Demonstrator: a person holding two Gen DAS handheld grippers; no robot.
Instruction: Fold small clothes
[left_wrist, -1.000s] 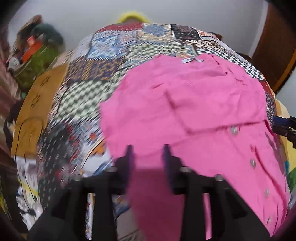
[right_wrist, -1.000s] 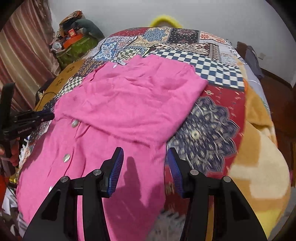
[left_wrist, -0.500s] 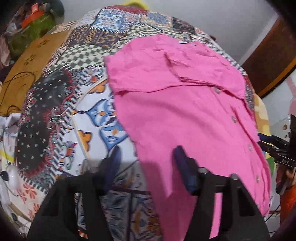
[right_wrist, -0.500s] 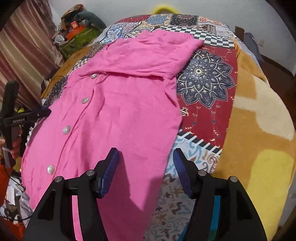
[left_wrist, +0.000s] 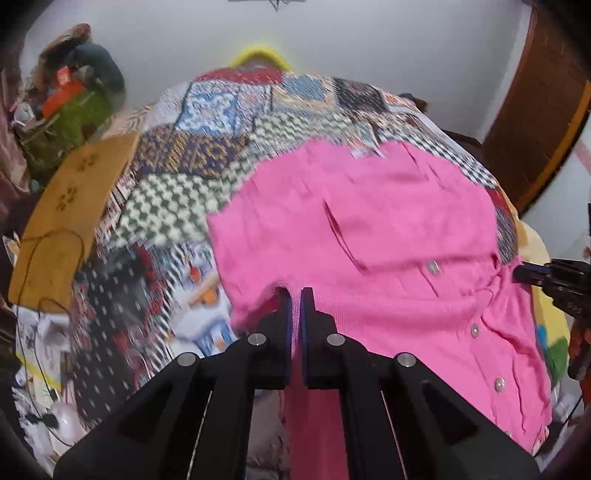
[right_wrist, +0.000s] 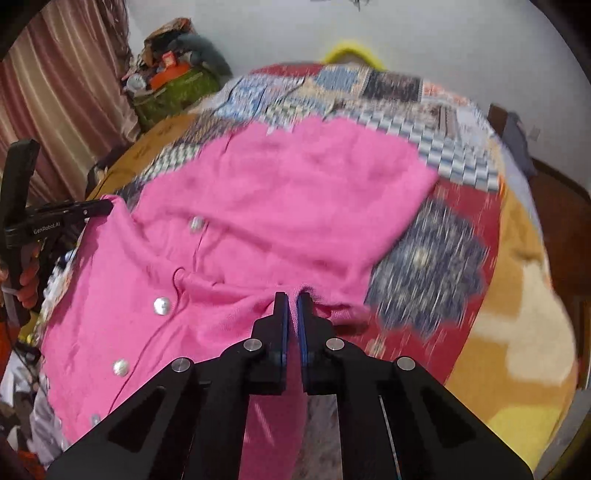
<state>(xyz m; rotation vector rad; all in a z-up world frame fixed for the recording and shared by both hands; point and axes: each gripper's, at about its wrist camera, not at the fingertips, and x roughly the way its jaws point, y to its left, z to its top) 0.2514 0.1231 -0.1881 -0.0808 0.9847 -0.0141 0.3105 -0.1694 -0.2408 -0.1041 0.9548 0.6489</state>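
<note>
A pink buttoned cardigan (left_wrist: 388, 240) lies on a patchwork quilt, with its sleeves folded across the upper part. My left gripper (left_wrist: 295, 295) is shut on the cardigan's left lower edge, and cloth hangs between its jaws. My right gripper (right_wrist: 291, 299) is shut on the cardigan (right_wrist: 277, 206) at its right lower edge. Both pinched edges are lifted off the quilt. Each gripper shows at the edge of the other's view, the right gripper (left_wrist: 546, 275) and the left gripper (right_wrist: 62, 216).
The patchwork quilt (left_wrist: 192, 155) covers a bed. A brown blanket (right_wrist: 517, 295) lies at the right. A cluttered green basket (right_wrist: 173, 88) stands at the back left near a striped curtain (right_wrist: 62, 92). A cable (left_wrist: 33, 266) and a brown panel lie at the left.
Both grippers were open above the cardigan's lower part. They have now shut on its lower edges and lifted the hem toward the top.
</note>
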